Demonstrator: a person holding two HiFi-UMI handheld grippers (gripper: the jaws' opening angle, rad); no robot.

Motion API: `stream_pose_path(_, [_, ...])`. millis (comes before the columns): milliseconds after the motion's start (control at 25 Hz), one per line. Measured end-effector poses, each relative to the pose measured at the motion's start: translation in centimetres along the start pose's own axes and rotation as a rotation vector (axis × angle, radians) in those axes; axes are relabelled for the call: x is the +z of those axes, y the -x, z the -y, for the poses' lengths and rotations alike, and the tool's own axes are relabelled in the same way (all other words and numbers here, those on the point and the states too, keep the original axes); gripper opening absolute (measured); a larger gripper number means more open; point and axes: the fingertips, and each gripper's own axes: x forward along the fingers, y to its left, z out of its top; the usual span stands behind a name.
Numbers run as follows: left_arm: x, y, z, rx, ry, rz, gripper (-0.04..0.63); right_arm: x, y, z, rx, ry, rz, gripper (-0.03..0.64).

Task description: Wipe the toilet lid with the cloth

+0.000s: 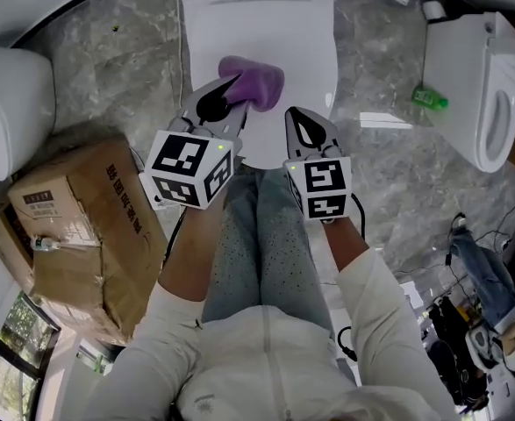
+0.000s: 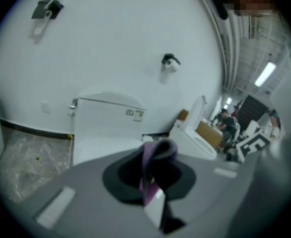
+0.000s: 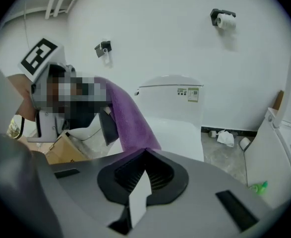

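Cloth (image 1: 255,82) pinched in left claw (image 1: 231,89) over toilet lid (image 1: 266,24), right claw (image 1: 299,123) closed, empty, just beside

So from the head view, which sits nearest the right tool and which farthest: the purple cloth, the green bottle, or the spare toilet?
1. The purple cloth, just to the left of the right tool, over the toilet in front.
2. The green bottle, on the floor off to the right.
3. The spare toilet, at the far right edge.
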Motion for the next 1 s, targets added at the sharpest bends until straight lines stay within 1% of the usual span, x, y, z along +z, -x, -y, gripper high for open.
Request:
stream_pose_path(160, [1.2, -1.7, -3.1, 0.064, -0.011, 0.016, 0.02, 2.9, 0.7, 0.9, -0.002, -0.003, 0.063, 0.015])
stream_pose_path(320, [0.7, -4.6, -7.4, 0.158, -0.075, -0.003, 0.02, 5.2, 1.0, 2.0, 0.007, -0.001, 0.119, 0.015])
stream_pose_path(400, [-0.4, -6.4, -10.2, 0.222, -0.119, -0.037, 0.02, 6.0, 1.1, 2.7, 0.012, 0.003, 0.143, 0.015])
stream_pose_path(520, [-4.3, -10.1, -13.8, 0.287, -0.147, -0.14, 0.02, 6.6, 1.2, 3.8, 0.011, 0.006, 0.16, 0.015])
stream_pose_path(600, [-6.4, -12.6, -14.6, 0.309, -0.16, -0.186, 0.02, 6.4, 1.2, 4.4, 0.007, 0.009, 0.159, 0.015])
stream_pose_path(680, [-6.2, -14.7, -13.8, 0.327, -0.202, -0.182, 0.02, 5.9, 1.3, 5.3, 0.0, 0.008, 0.155, 0.015])
stream_pose_path(720, [-5.8, -16.0, -12.4, 0.313, -0.235, -0.18, 0.02, 5.7, 1.5, 5.9, -0.006, 0.004, 0.154, 0.015])
stream_pose_path(760, [-5.5, -17.6, -10.3, 0.271, -0.277, -0.181, 0.02, 5.4, 1.7, 6.5, -0.014, 0.0, 0.152, 0.015])
stream_pose_path(800, [-5.6, -19.4, -7.5, 0.203, -0.323, -0.188, 0.02, 5.3, 2.1, 7.2, -0.024, -0.003, 0.151, 0.015])
stream_pose_path(880, [-6.6, -22.6, -1.2, 0.04, -0.403, -0.218, 0.02, 5.1, 2.7, 8.2, -0.043, -0.013, 0.148, 0.015])
stream_pose_path(920, [-7.4, -23.6, 1.5, -0.027, -0.417, -0.242, 0.02, 5.1, 3.0, 8.5, -0.052, -0.02, 0.148, 0.015])
stream_pose_path(960, [-8.2, -24.0, 3.5, -0.073, -0.408, -0.263, 0.02, 5.1, 3.2, 8.8, -0.058, -0.028, 0.149, 0.015])
stream_pose_path(1000, [-8.9, -23.9, 4.7, -0.096, -0.383, -0.276, 0.018, 5.2, 3.5, 9.1, -0.061, -0.032, 0.151, 0.015])
